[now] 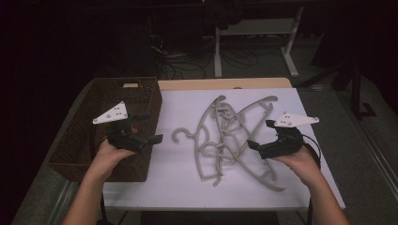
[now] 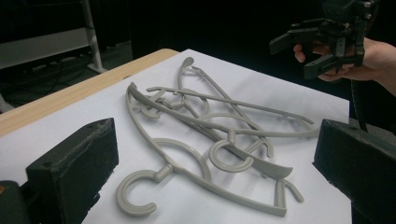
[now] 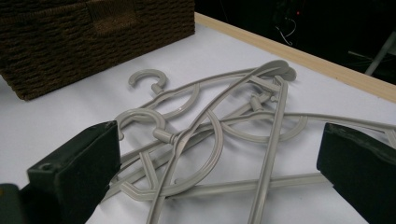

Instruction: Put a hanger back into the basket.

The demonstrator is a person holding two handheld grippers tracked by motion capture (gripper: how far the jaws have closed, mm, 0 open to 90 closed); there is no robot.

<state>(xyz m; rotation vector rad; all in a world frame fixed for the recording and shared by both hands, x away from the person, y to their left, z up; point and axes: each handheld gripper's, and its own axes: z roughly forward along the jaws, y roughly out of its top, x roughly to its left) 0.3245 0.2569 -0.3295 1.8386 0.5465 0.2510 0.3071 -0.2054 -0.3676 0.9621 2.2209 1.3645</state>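
a white table [image 1: 178,187] holds a brown basket [image 1: 84,140] at its left and a tangled pile of grey hangers [image 1: 230,140] at the middle, long axes running away from the person. the left gripper [image 1: 149,127] hovers by the basket, jaws wide and empty; the right gripper [image 1: 260,133] (also wide open, empty) hangs at the pile's right edge, the nearer one. one hook [image 1: 182,134] points toward the left gripper.

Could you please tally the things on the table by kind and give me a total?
Grey plastic hangers: 3, as far as the tangled pile lets me tell
Brown woven basket: 1
Hand-held tools: 2, the left tool and the right tool, both open
Total: 6
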